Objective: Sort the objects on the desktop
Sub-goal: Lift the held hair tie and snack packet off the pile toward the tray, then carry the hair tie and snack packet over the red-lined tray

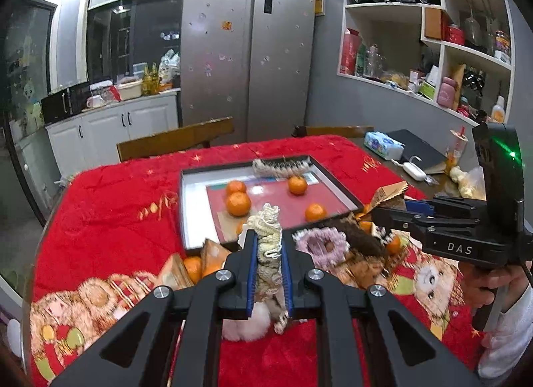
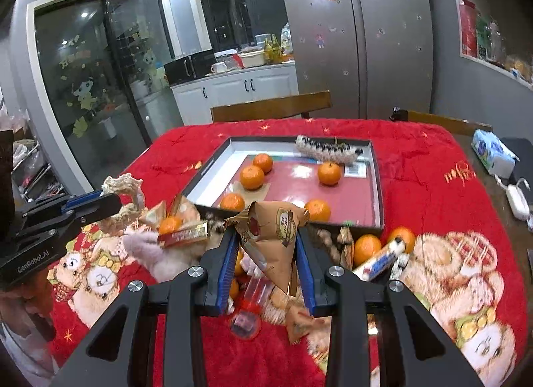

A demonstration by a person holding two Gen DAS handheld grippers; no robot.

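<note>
Steel fridge [image 1: 248, 50] (2 doors), wooden chairs [image 1: 176, 137], tissue pack [image 1: 383, 144]

Tray [image 2: 375, 187] mid-table on blanket [image 2: 433, 167]; oranges [image 2: 252, 177] and scrunchie [image 2: 328, 150] inside, scrunchie at far wall. Pile of packets [image 2: 181, 237] and oranges before tray. Chairs [image 2: 271, 107] behind table.

Both wrist views look forward, close over the red blanket [image 1: 110, 193], sharing the tray [image 2: 375, 167] and refrigerator [image 1: 250, 54].

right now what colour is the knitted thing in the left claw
Cream, off-white yarn: the knitted piece clamped in the left claw shows best in the left wrist view.
</note>
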